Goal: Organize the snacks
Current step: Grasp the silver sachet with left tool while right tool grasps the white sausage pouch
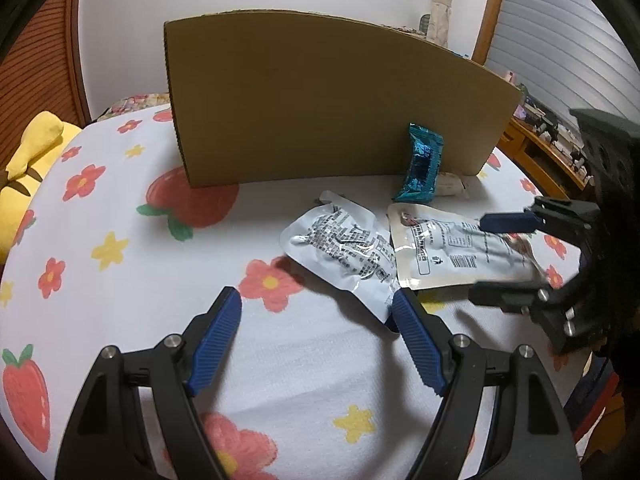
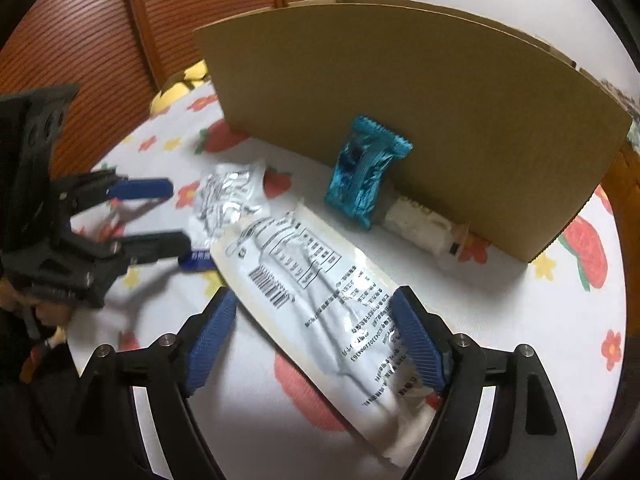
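Both spread wide, the left gripper [image 1: 316,308] and right gripper [image 2: 312,304] straddle unsorted snack pouches [image 2: 320,284] on the strawberry-print bedsheet [image 1: 120,280] before a cardboard box [image 1: 320,100].

A home bedroom: strawberry-print bedsheet [image 1: 120,280]; yellow plush toy [image 1: 32,160]; louvred wooden door [image 2: 100,40].

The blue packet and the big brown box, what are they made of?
The blue packet looks like thin metallic foil or foil-coated plastic: it is shiny, crinkled, and has zigzag crimped ends. The brown box looks like matte corrugated cardboard: a flat tan face with no shine, and wavy ridges show along its cut edge.
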`<state>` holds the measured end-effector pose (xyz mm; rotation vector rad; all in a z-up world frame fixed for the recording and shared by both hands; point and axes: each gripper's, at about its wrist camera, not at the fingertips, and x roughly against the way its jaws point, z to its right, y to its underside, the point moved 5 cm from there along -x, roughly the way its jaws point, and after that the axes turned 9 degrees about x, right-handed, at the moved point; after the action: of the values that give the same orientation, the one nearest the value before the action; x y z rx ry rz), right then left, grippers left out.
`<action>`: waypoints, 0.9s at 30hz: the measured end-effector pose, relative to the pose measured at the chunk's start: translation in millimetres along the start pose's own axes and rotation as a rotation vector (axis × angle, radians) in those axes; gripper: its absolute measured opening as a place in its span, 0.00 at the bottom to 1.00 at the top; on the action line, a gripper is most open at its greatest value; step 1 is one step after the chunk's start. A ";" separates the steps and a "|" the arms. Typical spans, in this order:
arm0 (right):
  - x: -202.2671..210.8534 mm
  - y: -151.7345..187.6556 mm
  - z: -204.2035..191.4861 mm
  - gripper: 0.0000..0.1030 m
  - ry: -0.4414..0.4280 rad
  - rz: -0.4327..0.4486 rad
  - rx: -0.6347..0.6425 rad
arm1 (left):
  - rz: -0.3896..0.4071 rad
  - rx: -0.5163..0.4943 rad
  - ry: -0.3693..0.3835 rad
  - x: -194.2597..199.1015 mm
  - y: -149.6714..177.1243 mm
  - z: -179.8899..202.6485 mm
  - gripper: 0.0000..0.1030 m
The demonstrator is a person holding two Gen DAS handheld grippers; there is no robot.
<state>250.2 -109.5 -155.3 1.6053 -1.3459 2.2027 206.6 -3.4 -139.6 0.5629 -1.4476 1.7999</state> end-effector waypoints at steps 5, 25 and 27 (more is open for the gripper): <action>1.9 1.8 -7.4 0.80 0.019 -0.010 0.039 | 0.001 -0.001 0.000 -0.8 -0.1 1.2 0.76; -27.0 -20.4 -2.9 0.80 0.041 -0.047 0.096 | 0.005 0.012 0.015 0.4 0.6 0.4 0.76; -23.7 -18.2 -4.4 0.75 0.040 -0.046 0.100 | 0.004 0.013 0.014 0.2 -0.3 -0.1 0.76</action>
<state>267.2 -86.2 -164.0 1.5979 -1.1946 2.2959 206.7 -3.3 -139.3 0.5529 -1.4293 1.8141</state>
